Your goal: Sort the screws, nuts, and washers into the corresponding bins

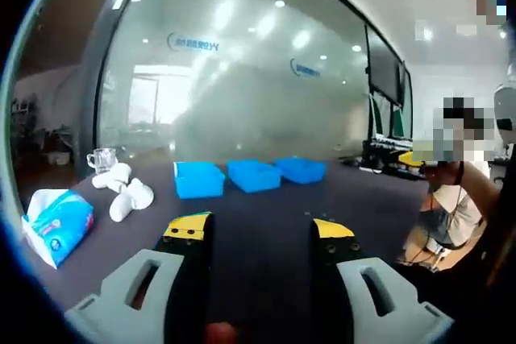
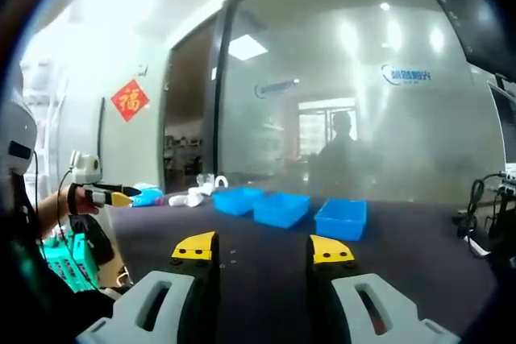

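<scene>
Nothing sorted yet as far as I can tell, looks like the very start.

Three blue bins (image 1: 252, 175) sit in a row toward the far side of the dark tabletop (image 1: 266, 231). In the right gripper view the same bins (image 2: 282, 208) are well ahead of me, and I can't see inside any of them from this low angle.

Screws, nuts, washers: I only make out a few tiny pale specks (image 2: 232, 257) on the tabletop just past my right fingers (too small to say which kind). Can't find the rest of the hardware.

My left gripper (image 1: 260, 230): fingers spread wide, nothing between them, hanging above the tabletop short of the bins. My right gripper (image 2: 264, 247): same, wide open and empty.

Off to the left in the left gripper view: a pack of tissues (image 1: 55, 225), some white fittings (image 1: 123, 190), a glass cup (image 1: 101, 159). Not part of the job.

Another person holds a yellow-tipped gripper (image 2: 103, 192) at the left edge of the right gripper view.

Left to do, in my judgement: everything. Locate the parts, pick each one, drop it in its bin.
</scene>
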### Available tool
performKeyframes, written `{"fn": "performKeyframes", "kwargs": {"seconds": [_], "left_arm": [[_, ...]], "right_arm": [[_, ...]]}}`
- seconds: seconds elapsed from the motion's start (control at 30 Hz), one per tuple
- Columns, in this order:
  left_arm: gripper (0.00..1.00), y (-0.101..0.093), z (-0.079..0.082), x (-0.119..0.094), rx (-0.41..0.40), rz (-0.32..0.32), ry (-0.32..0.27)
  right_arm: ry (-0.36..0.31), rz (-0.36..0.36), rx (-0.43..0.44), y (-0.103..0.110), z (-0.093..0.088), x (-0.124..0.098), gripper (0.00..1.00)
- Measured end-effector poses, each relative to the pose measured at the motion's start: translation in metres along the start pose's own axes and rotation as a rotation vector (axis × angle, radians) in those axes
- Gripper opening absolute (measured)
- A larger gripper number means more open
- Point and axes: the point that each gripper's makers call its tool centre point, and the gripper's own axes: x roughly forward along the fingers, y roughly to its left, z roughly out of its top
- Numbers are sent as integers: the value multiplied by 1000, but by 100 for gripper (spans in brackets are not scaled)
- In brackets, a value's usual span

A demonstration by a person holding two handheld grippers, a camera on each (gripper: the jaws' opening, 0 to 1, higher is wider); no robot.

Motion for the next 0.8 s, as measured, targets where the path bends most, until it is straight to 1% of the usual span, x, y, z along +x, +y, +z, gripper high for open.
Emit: {"fn": "performKeyframes", "kwargs": {"seconds": [0.13,0.33,0.43,0.57,0.67,0.8], "left_arm": [[46,-1,-3,0,-2,-7,10],[46,-5,-6,-2,3,-28,28],[46,-7,-9,-3,9,-41,43],[46,-10,-13,-4,23,-53,69],[46,-12,-13,-4,19,-65,73],[46,-13,-13,-4,22,-67,76]], "right_arm": [[10,23,-6,2,3,3,39],[69,64,-59,3,0,8,40],[108,87,-95,4,-4,11,40],[172,142,-134,9,-12,17,40],[247,186,-195,13,-23,20,40],[303,240,-243,19,-29,27,41]]}}
